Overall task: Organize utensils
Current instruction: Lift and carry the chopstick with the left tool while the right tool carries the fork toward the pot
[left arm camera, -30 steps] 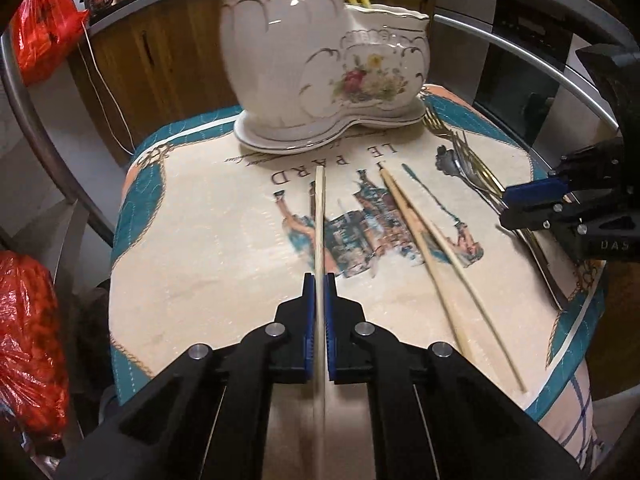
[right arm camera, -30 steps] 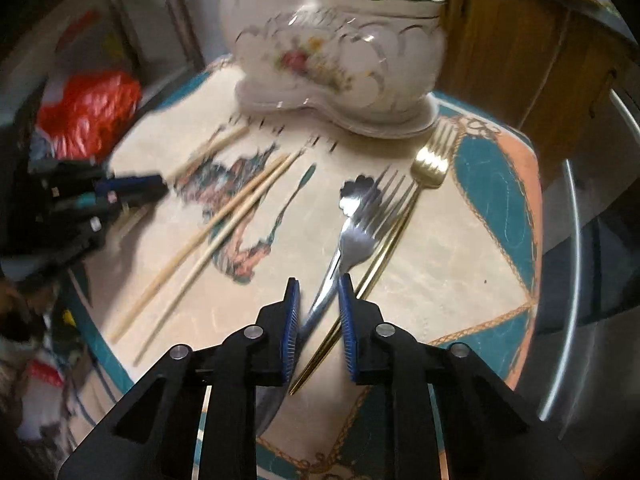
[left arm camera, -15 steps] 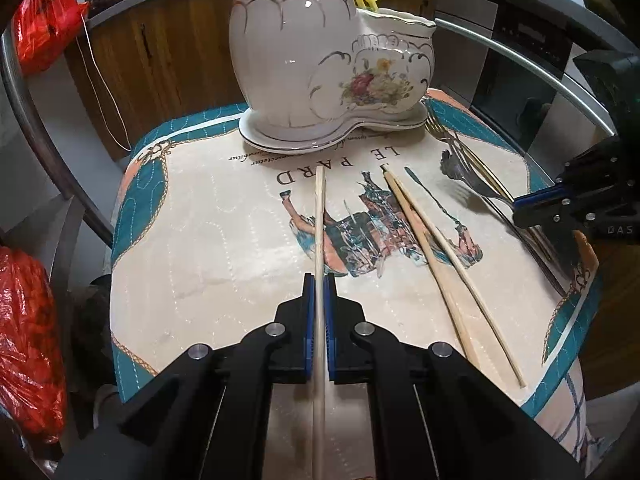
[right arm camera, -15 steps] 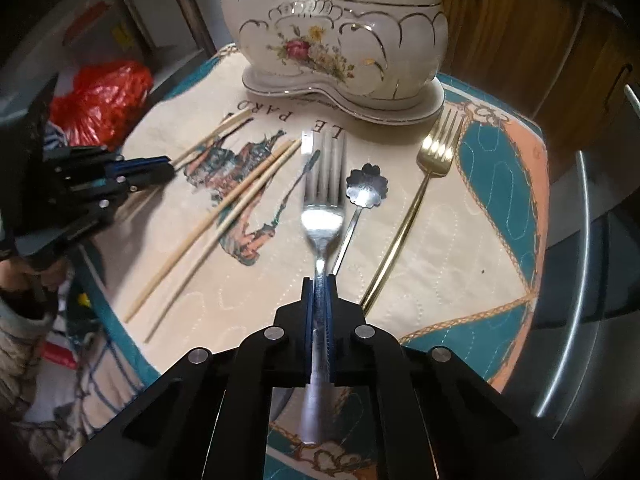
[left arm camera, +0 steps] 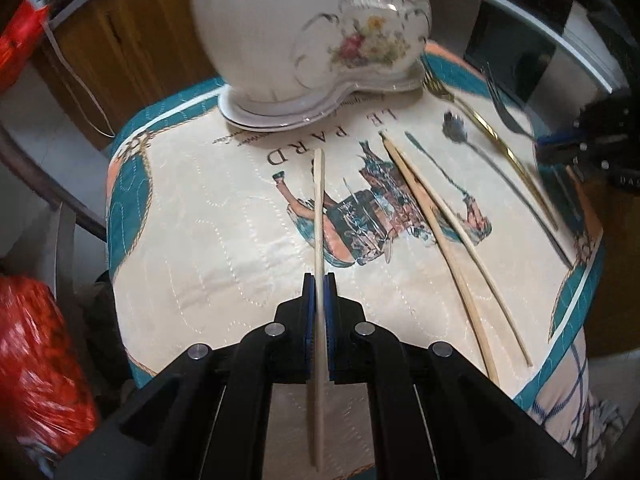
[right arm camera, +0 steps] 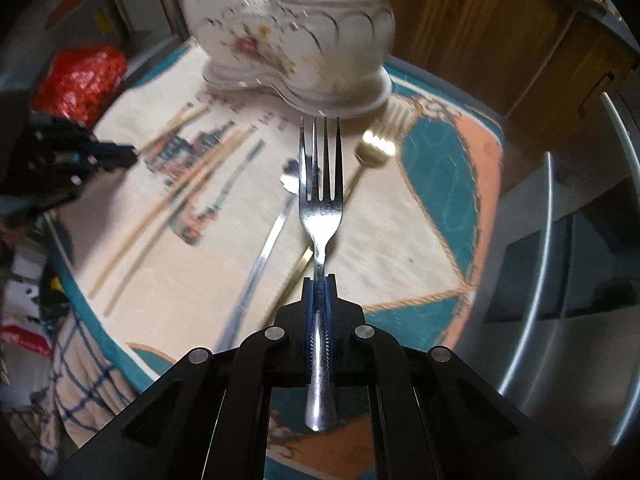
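Note:
My left gripper (left arm camera: 319, 280) is shut on a pale wooden chopstick (left arm camera: 318, 208) that points toward the white floral ceramic holder (left arm camera: 312, 36). My right gripper (right arm camera: 319, 280) is shut on a silver fork (right arm camera: 321, 184), held above the cloth with its tines toward the holder (right arm camera: 296, 36). Two more chopsticks (left arm camera: 448, 236), a flower-headed silver spoon (left arm camera: 484, 160) and a gold fork (left arm camera: 500, 140) lie on the printed cloth. The right gripper shows at the right edge of the left wrist view (left arm camera: 560, 148).
The round table has a quilted cloth with a teal border (left arm camera: 128, 200). Red plastic bags (left arm camera: 36, 360) lie on the floor at the left. Wooden cabinets (right arm camera: 500, 40) stand behind, and a steel appliance (right arm camera: 580, 260) stands at the right.
My right gripper closed on the silver fork and lifted it off the cloth toward the holder. My left gripper, still holding the chopstick, moved closer to the holder.

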Demonstrator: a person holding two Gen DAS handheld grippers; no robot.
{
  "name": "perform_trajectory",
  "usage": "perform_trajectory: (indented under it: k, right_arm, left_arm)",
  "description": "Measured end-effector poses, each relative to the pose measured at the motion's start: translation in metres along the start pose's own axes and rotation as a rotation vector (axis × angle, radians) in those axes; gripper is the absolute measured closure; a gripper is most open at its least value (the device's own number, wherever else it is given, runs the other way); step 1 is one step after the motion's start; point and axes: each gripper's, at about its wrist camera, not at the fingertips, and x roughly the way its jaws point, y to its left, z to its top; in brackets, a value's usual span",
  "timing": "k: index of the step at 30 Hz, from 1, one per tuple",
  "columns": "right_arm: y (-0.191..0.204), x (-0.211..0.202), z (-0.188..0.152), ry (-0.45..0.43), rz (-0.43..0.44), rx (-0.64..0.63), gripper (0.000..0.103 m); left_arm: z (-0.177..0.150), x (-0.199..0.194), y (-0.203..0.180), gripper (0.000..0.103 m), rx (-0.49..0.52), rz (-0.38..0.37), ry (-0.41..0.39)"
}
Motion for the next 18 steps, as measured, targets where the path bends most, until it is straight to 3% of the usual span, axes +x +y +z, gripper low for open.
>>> perform_trajectory:
  k: [10, 18]
  right_arm:
    - [-0.002, 0.017, 0.005, 0.165, -0.033, -0.093, 0.097]
    - [-0.002, 0.024, 0.008, 0.215, -0.012, -0.112, 0.096]
  left_arm:
    - [0.033, 0.012, -0.009, 0.093, 0.135, 0.013, 0.227]
    - [0.05, 0.021, -0.004, 0.094, 0.165, -0.035, 0.291]
